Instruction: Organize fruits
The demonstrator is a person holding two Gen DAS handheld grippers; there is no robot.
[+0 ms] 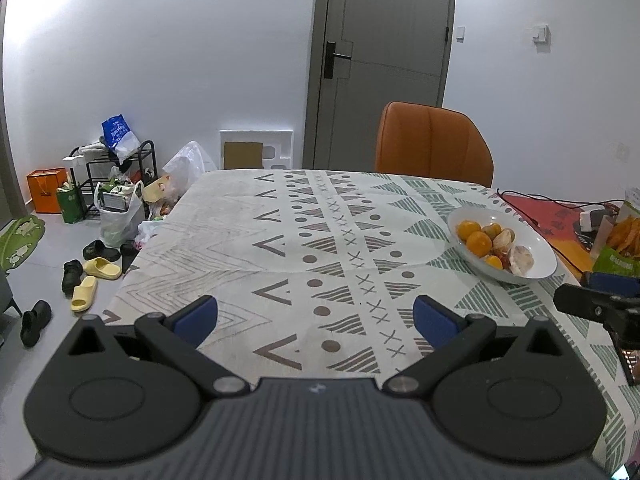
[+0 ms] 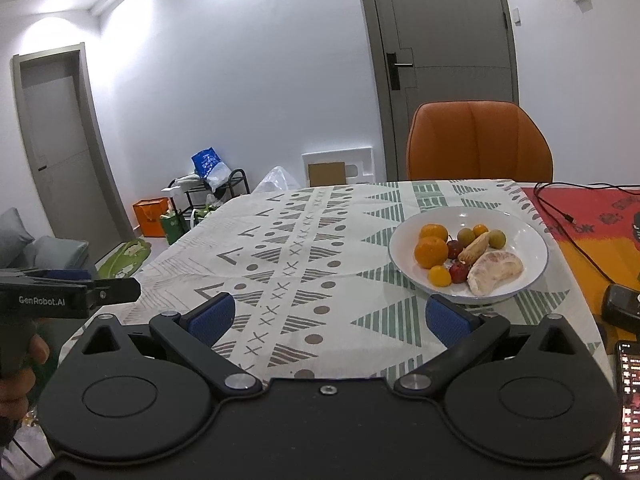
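A plate (image 2: 520,224) sits on the table (image 2: 304,240), right of centre, with fruit (image 2: 431,252) in it. A chair (image 2: 480,144) stands behind the table, a door (image 2: 444,60) behind the chair.

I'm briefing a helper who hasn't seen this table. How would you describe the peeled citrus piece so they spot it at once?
Find the white plate on the patterned tablecloth, in front of the orange chair. The peeled citrus piece lies at the plate's near edge. It is the only pale, pinkish crescent, larger than the round oranges and small red fruits beside it.
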